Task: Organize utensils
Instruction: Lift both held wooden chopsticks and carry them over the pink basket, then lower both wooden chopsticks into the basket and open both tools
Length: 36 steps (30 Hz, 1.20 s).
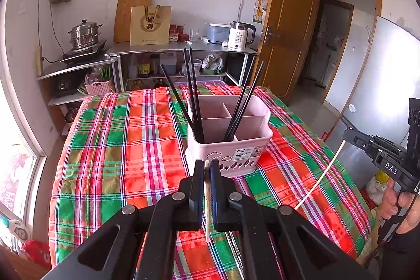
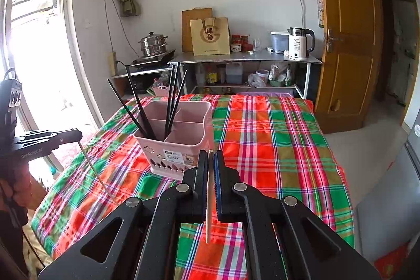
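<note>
Pinching chopstick (image 1: 207,201) — left gripper (image 1: 207,164)

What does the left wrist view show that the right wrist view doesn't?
Only the left wrist view: the right gripper from outside, its pale wooden chopstick slanting down over the cloth, plus a grey refrigerator.

Only the right wrist view: the bright window and the left gripper from outside.

Both: the pink plastic divided utensil basket holding black chopsticks on the plaid tablecloth, each gripper shut on a pale chopstick.
</note>
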### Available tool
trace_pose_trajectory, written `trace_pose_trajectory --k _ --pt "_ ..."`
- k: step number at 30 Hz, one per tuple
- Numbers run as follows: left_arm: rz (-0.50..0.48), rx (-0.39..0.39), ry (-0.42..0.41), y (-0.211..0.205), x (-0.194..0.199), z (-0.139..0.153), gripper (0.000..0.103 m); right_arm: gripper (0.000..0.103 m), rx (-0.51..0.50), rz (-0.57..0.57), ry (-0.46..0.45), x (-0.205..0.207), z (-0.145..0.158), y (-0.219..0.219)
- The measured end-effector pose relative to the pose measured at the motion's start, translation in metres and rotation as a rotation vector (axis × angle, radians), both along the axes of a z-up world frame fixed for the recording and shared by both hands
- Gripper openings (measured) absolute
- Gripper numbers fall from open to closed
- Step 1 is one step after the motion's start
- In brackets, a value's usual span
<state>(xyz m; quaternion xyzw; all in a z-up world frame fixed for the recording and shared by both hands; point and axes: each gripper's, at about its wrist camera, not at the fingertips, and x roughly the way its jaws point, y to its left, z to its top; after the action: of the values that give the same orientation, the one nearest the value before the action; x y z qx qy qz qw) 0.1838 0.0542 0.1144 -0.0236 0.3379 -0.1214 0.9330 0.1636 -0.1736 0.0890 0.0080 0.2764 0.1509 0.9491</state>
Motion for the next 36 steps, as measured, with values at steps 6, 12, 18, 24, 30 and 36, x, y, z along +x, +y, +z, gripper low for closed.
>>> trace_pose_trajectory --k 6,12,18,24,30,36 --pt "-0.016 -0.016 -0.008 0.000 0.000 0.011 0.004 0.004 0.011 0.020 -0.027 -0.003 0.011 0.006" --pt "-0.031 -0.039 -0.029 -0.001 0.007 0.033 0.004 0.004 0.035 0.050 -0.057 0.005 0.026 0.020" --pt "-0.030 -0.073 -0.071 0.000 0.023 0.062 0.004 0.004 0.071 0.087 -0.095 0.020 0.046 0.038" --pt "-0.004 -0.096 -0.092 0.005 0.052 0.087 0.004 0.004 0.112 0.105 -0.144 0.042 0.067 0.053" --pt "0.012 -0.092 -0.120 0.007 0.080 0.102 0.004 0.004 0.146 0.097 -0.165 0.064 0.075 0.061" --pt "0.023 -0.098 -0.120 0.008 0.107 0.100 0.004 0.004 0.182 0.080 -0.164 0.085 0.074 0.063"
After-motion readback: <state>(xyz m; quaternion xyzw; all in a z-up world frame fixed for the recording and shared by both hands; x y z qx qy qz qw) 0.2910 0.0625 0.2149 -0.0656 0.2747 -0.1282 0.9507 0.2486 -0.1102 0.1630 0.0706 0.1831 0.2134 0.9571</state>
